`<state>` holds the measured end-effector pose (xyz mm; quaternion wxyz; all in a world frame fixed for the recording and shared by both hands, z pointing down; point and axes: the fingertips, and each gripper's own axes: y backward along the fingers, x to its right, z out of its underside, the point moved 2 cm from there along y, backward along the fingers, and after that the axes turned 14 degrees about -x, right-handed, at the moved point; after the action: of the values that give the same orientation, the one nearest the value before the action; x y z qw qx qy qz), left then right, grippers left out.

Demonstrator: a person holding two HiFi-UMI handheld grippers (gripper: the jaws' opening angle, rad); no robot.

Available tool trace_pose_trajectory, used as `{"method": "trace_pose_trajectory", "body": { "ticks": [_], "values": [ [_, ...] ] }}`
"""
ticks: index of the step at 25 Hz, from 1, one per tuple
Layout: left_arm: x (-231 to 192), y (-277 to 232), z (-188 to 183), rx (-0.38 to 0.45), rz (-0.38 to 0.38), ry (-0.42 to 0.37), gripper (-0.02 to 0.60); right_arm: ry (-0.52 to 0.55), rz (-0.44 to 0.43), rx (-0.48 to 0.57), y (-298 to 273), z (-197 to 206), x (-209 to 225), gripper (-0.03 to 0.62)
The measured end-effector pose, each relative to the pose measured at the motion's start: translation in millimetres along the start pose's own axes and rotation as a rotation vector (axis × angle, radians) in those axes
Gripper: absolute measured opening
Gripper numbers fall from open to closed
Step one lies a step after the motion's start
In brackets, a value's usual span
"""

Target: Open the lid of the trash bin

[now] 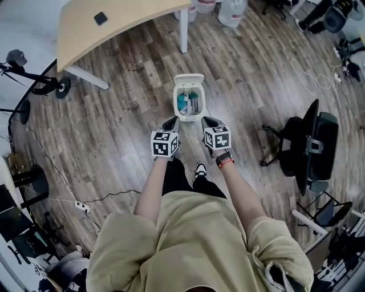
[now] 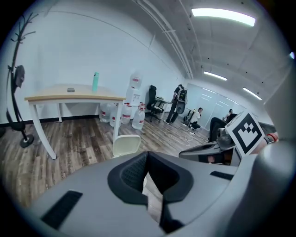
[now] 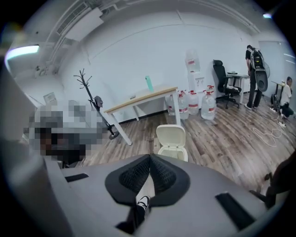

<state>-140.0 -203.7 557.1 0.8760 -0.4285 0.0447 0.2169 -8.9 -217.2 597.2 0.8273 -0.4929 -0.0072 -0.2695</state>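
Observation:
A small white trash bin (image 1: 189, 104) stands on the wood floor just ahead of me. Its lid (image 1: 189, 80) is tipped up and back, and a teal item shows inside. My left gripper (image 1: 170, 122) and right gripper (image 1: 209, 121) hover side by side just short of the bin's near rim, apart from it. Both are shut with nothing between the jaws. The raised lid (image 2: 126, 144) peeks over the shut left gripper (image 2: 147, 157) in the left gripper view. In the right gripper view, the bin (image 3: 173, 149) with its upright lid (image 3: 170, 135) stands beyond the shut right gripper (image 3: 149, 159).
A wooden table (image 1: 114, 23) on white legs stands behind the bin, with water bottles (image 1: 231, 11) to its right. A black office chair (image 1: 311, 145) is at the right and a cable (image 1: 313, 74) lies on the floor. My shoe (image 1: 200, 169) is below the grippers.

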Motion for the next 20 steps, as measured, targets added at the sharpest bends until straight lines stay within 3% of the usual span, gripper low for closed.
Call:
{"method": "trace_pose_trajectory", "body": {
  "ticks": [7, 13, 20],
  "values": [
    [64, 75, -10, 0.058, -0.013, -0.017, 0.023, 0.002, -0.072, 0.103, 102, -9, -28, 0.014],
    [96, 119, -19, 0.161, -0.061, -0.055, 0.023, 0.073, 0.04, 0.218, 167, -14, -33, 0.014],
    [141, 156, -54, 0.287, -0.1, -0.108, 0.023, 0.15, 0.071, 0.387, 243, -33, -25, 0.014]
  ]
}}
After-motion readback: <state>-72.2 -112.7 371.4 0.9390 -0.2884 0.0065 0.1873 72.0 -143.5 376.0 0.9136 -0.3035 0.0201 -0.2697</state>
